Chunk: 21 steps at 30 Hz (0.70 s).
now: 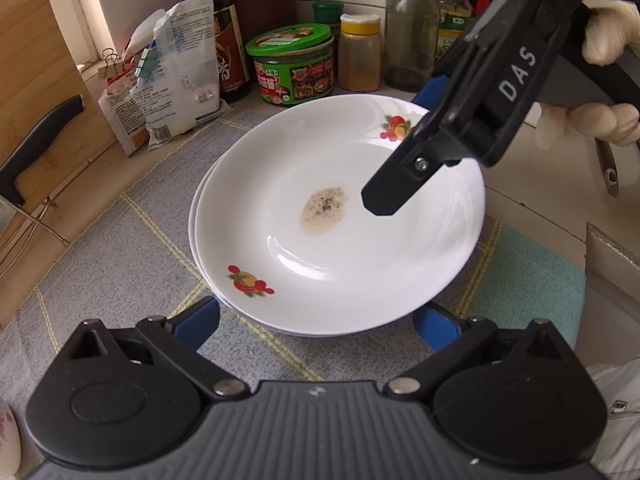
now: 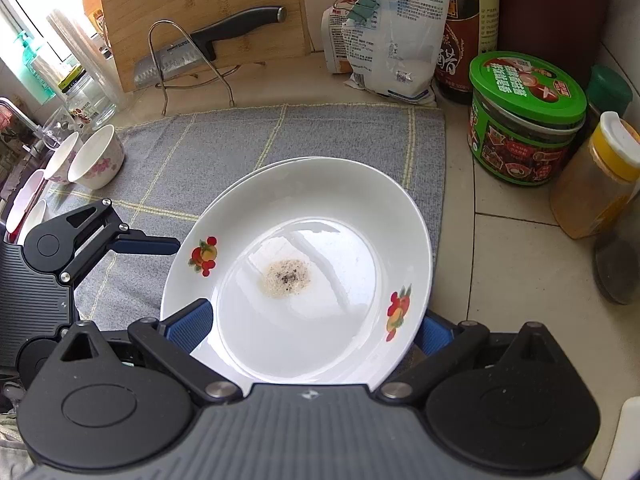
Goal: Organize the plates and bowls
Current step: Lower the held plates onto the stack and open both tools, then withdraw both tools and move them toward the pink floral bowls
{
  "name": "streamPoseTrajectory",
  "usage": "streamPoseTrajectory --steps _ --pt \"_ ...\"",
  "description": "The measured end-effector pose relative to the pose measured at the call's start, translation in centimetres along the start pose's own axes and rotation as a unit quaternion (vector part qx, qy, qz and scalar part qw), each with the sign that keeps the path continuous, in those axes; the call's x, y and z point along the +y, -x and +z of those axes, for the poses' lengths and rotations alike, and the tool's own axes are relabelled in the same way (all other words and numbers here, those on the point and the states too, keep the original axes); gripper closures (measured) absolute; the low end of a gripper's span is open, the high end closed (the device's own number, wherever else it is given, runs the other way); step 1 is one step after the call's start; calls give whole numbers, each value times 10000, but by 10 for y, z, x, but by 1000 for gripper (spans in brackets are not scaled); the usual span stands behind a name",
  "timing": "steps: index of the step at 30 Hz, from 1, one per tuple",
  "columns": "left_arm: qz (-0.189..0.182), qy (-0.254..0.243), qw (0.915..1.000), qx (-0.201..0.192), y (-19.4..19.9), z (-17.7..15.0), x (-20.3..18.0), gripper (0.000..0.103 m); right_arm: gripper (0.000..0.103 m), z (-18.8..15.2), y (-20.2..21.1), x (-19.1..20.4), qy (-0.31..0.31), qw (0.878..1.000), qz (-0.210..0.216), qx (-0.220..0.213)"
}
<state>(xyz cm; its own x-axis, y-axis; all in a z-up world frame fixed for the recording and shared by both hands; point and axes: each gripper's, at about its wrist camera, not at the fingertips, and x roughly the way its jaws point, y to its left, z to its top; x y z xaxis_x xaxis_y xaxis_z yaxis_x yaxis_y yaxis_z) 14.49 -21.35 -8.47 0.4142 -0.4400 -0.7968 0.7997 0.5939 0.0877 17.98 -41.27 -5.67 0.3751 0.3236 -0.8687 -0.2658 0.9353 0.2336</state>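
Between the spread fingers of the right gripper (image 2: 316, 326) sits the near rim of the top plate (image 2: 304, 280), a white one with fruit prints and a dried food smear at its centre. It rests on a second plate (image 2: 244, 178) whose edge peeks out beyond, both on the grey mat (image 2: 240, 140) over the worktop (image 2: 516, 264). The right gripper is open, its blue pads on either side of the rim, not pinching anything. The left gripper (image 1: 316, 320) is open too, and the plates lie just ahead of its fingers, across from the right one. Two floral bowls (image 2: 94, 158) stand well off to the right gripper's far left. To finish the stacking well, I judge the top plate wants nudging until its rim is concentric with the lower one, with light, level pushes so the glazed plates do not slide.
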Motion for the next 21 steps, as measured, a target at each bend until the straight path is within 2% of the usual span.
streamPoseTrajectory --steps 13,17,21 --pt "72 100 9999 -79 6 -1 0 1 0 -9 -2 10 354 9980 -490 198" --pt "186 147 9996 -139 10 -4 -1 1 0 -12 0 15 568 9966 -582 153" --pt "296 307 9984 -381 21 -9 0 1 0 -13 4 22 818 9939 -744 -19"
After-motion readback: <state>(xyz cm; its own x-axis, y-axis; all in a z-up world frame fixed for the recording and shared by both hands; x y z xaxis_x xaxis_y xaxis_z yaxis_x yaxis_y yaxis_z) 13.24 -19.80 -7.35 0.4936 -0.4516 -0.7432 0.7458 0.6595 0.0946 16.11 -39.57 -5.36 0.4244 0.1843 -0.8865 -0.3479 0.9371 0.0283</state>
